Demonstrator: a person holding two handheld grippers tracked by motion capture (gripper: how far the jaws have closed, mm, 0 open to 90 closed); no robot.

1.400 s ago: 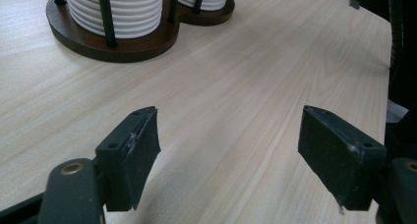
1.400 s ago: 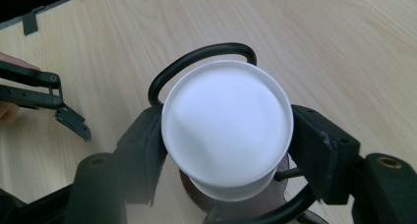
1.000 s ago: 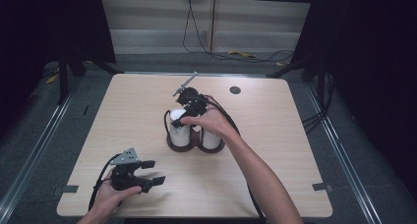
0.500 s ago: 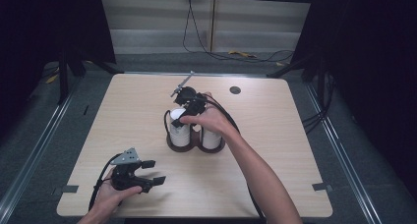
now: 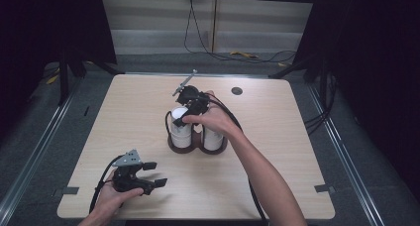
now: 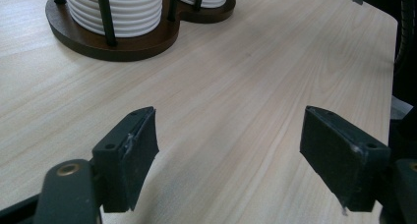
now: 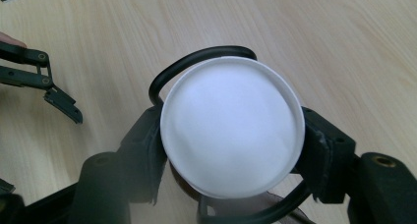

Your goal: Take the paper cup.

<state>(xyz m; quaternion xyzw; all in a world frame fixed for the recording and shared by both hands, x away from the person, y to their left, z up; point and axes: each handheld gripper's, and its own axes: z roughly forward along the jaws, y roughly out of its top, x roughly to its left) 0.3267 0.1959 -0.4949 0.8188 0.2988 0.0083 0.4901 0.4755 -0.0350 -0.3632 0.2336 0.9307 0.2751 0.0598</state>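
Little has moved since the earlier frames: the right gripper (image 5: 190, 104) still sits over the left stack at the centre of the high view, and the left gripper (image 5: 148, 174) still rests at the lower left of the table (image 5: 277, 186). At most the right hand (image 5: 215, 119) has settled a touch lower on the stack. Both white stacks stand in a dark holder (image 5: 198, 146) with thin black posts, mid-table.

From the left gripper view, the jaws stand wide apart with nothing but bare wood between them. The holder's brown base (image 6: 118, 42) and a ribbed stack of cups (image 6: 118, 8) sit in the upper left of the frame, well apart from the jaws.

From the right gripper view, the top cup (image 7: 231, 126) shows as a white disc at the centre, with one black jaw against each side of its rim. The jaws look closed on it, though how firmly cannot be told. A black wire loop (image 7: 201, 59) of the holder curves behind it. The other gripper shows at the left edge.

With so little motion, my guess is that the grip has only just been taken and a lift of the top cup comes next.
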